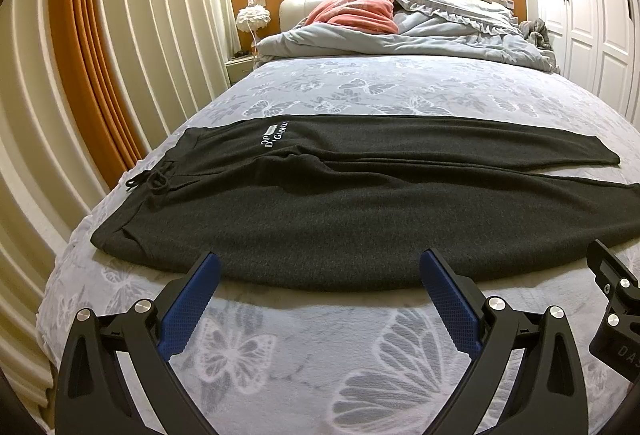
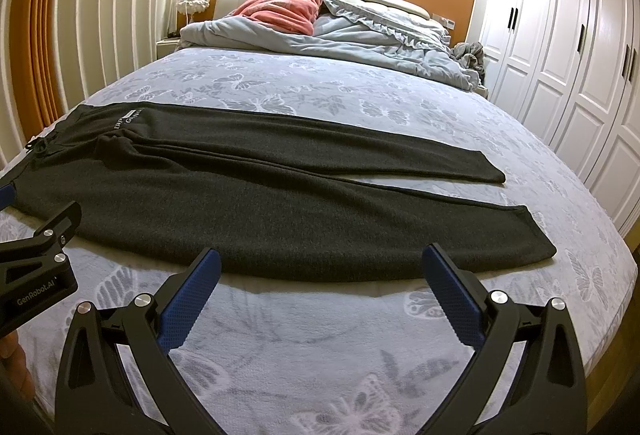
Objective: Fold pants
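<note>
Dark grey pants [image 1: 340,203] [image 2: 240,203] lie flat across the bed, waistband with a drawstring [image 1: 154,181] at the left, both legs stretching right to their cuffs [image 2: 532,239]. White lettering sits near the waist. My left gripper [image 1: 320,267] is open, its blue pads just short of the pants' near edge by the hip. My right gripper [image 2: 322,263] is open too, hovering at the near edge of the front leg. Nothing is between either pair of fingers. The left gripper's body [image 2: 36,263] shows at the right wrist view's left edge.
The bed [image 1: 360,87] has a grey butterfly-print cover. A rumpled blue duvet [image 1: 440,35] and a pink pillow [image 1: 360,13] lie at the headboard. Curtains [image 1: 100,55] hang on the left, a white wardrobe [image 2: 560,55] stands on the right, and a lamp [image 1: 252,17] sits on the nightstand.
</note>
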### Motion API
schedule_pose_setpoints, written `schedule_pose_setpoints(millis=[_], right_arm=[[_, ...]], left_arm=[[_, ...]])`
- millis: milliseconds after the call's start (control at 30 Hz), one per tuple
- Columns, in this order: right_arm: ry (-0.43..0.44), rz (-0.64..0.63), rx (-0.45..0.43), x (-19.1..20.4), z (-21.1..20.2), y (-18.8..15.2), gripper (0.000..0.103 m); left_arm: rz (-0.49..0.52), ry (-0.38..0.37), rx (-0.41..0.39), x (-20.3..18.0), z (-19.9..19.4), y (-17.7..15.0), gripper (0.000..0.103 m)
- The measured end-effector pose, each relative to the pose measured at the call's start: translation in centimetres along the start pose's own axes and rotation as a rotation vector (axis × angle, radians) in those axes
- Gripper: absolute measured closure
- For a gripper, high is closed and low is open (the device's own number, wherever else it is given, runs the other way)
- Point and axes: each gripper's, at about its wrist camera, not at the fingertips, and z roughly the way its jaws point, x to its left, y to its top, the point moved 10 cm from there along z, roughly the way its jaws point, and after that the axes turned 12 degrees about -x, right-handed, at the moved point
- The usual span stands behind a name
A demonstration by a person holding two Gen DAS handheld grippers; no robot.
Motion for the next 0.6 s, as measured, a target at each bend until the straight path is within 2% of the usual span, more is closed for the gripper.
schedule_pose_setpoints(millis=[167,233,333,400,467,533,600], right_arm=[[0.003,-0.001,0.005,0.0,0.0,0.0,0.005],[0.018,-0.001,0.025,-0.1,0.1,-0.2,0.005],[0.06,-0.011,0.079,-1.3,0.5,0.2,0.005],[0.079,0.018,0.113,-3.9,0.9,1.3,0.005],[0.096,0.057,0.129,-7.0,1.8,2.6,0.005],[0.026,0.053,0.144,-11.7,4.0,4.0,0.005],[-0.091,0.01,0.15,-17.1,7.0,4.9,0.005]], left_arm=[[-0.003,-0.006,0.006,-0.1,0.0,-0.1,0.006],[-0.018,-0.022,0.038,0.0,0.2,-0.3,0.006],[-0.104,-0.118,0.128,1.4,0.8,0.2,0.006],[-0.178,-0.148,0.167,3.9,1.7,1.4,0.006],[-0.245,-0.136,0.185,7.9,3.7,3.4,0.006],[-0.299,-0.074,0.206,13.1,6.8,5.2,0.006],[-0.338,0.0,0.223,17.8,10.1,6.4,0.006]])
